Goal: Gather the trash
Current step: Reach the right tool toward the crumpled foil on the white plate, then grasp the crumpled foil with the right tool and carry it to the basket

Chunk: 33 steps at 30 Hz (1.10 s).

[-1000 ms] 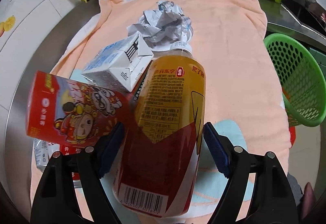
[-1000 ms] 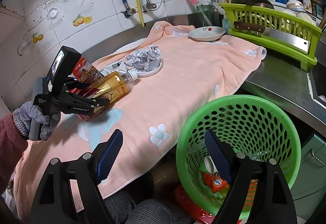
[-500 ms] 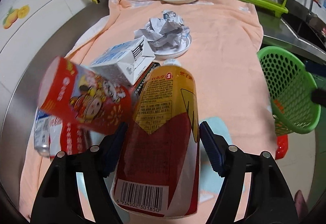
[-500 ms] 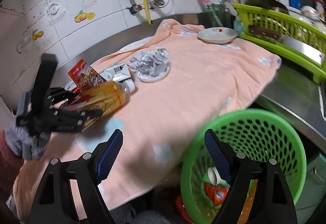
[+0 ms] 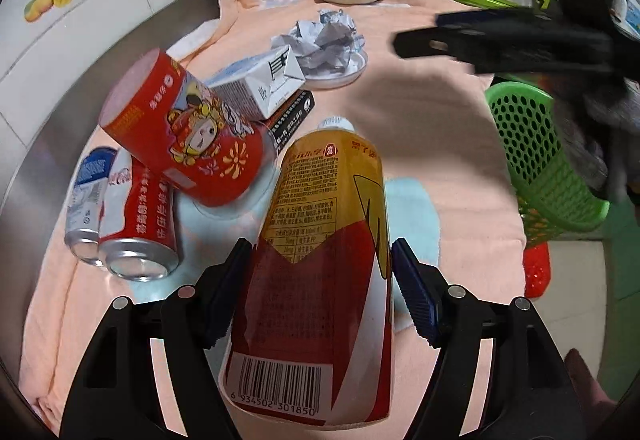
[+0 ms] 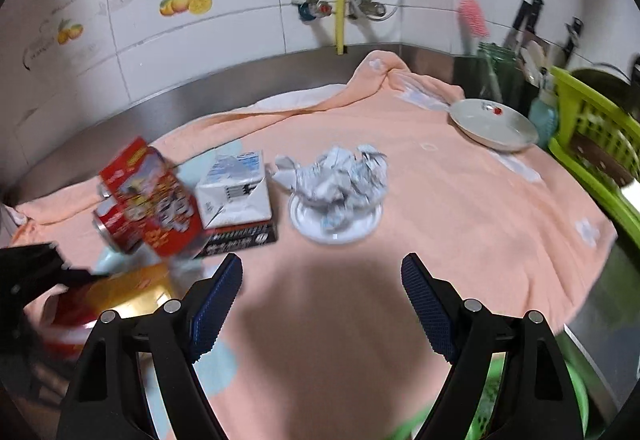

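Swinging from above the green basket (image 5: 536, 159), our empty, wide-open right gripper (image 6: 322, 304) is crossing the table; our left gripper (image 5: 320, 288) is clamping the bottle (image 5: 320, 264) at lower centre, risking collision.

- The right gripper (image 6: 322, 304) is held with jaws wide apart and empty above the peach towel (image 6: 460, 224).
- Crumpled paper (image 6: 340, 177) is seen on a small white plate (image 6: 336, 226), right of the milk carton (image 6: 236, 189).
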{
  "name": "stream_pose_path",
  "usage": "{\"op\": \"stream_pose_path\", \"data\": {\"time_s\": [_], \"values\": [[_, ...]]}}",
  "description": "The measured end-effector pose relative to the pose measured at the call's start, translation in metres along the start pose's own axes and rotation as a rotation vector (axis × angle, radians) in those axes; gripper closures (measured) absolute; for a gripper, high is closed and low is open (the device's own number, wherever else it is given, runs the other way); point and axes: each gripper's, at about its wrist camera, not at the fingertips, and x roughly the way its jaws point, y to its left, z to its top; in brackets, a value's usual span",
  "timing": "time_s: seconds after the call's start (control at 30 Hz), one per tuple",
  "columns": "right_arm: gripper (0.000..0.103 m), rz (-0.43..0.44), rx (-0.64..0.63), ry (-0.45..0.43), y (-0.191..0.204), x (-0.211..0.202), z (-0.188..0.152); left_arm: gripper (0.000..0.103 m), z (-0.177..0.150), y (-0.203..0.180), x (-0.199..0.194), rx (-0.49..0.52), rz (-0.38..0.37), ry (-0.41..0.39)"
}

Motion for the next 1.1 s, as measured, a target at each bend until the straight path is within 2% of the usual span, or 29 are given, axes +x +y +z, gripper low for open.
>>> {"op": "stream_pose_path", "data": {"time_s": [0.33,0.43,0.57,0.77,0.93,1.0,1.03,1.1], "values": [[0.024,0.016,-0.024,0.073,-0.008,0.062,0.033,0.031,0.008,0.008,0.012,0.015,-0.037,0.038],[0.024,0.015,-0.033,0.079,-0.009,0.071,0.037,0.031,0.013,0.010,0.016,0.007,-0.049,0.047],[0.024,0.024,-0.050,0.096,-0.009,0.081,0.041,0.024,0.019,0.009,0.019,0.012,-0.059,0.056],[0.024,0.007,-0.058,0.106,-0.013,0.097,0.042,0.024,0.026,0.005,0.023,0.030,-0.065,0.054],[0.043,-0.004,-0.051,0.110,-0.014,0.101,0.040,0.025,0.030,0.002,0.029,0.037,-0.073,0.062],[0.055,-0.002,-0.037,0.095,-0.014,0.097,0.040,0.030,0.029,0.002,0.029,0.034,-0.070,0.060],[0.059,0.008,-0.022,0.090,-0.016,0.094,0.041,0.036,0.030,0.002,0.030,0.030,-0.071,0.065],[0.065,0.011,0.004,0.087,-0.018,0.090,0.042,0.037,0.030,0.002,0.031,0.025,-0.074,0.067]]}}
